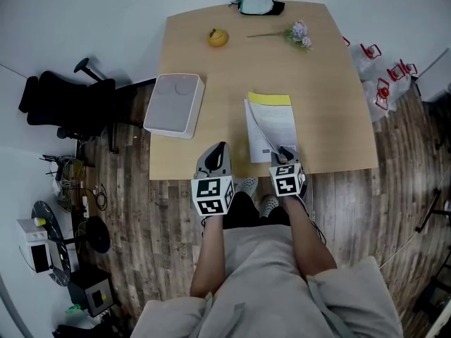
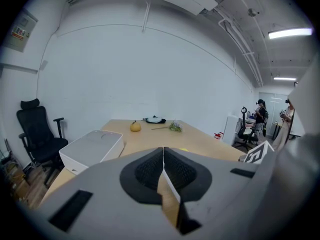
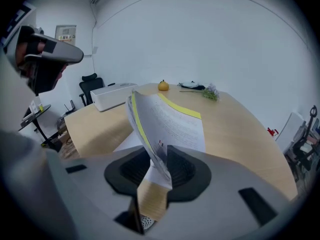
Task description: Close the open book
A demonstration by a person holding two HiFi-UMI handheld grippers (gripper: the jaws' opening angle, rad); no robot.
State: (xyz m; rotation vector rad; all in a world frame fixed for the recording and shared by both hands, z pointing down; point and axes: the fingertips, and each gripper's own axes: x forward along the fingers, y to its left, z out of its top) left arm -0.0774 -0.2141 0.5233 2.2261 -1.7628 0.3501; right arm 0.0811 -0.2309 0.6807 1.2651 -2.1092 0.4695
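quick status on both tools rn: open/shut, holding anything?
left tool: shut, nothing in it.
right tool: open; raised book pages stand between its jaws, not clamped.

On the table (image 1: 324, 83) — one book (image 1: 271, 125), one white box (image 1: 175, 104), one yellow fruit (image 1: 218, 37), one flower sprig (image 1: 299, 34). Beside the table, on the floor — one black office chair (image 1: 67, 101).

This looks like an office meeting room. A wide wooden table (image 1: 331, 111) stands on plank flooring (image 1: 162, 231), with a black swivel chair (image 1: 63, 104) at its nine o'clock. The walls (image 2: 150, 74) are bare white, strip lights (image 2: 292, 33) hang overhead, and more desk chairs (image 2: 246, 133) sit at three o'clock.
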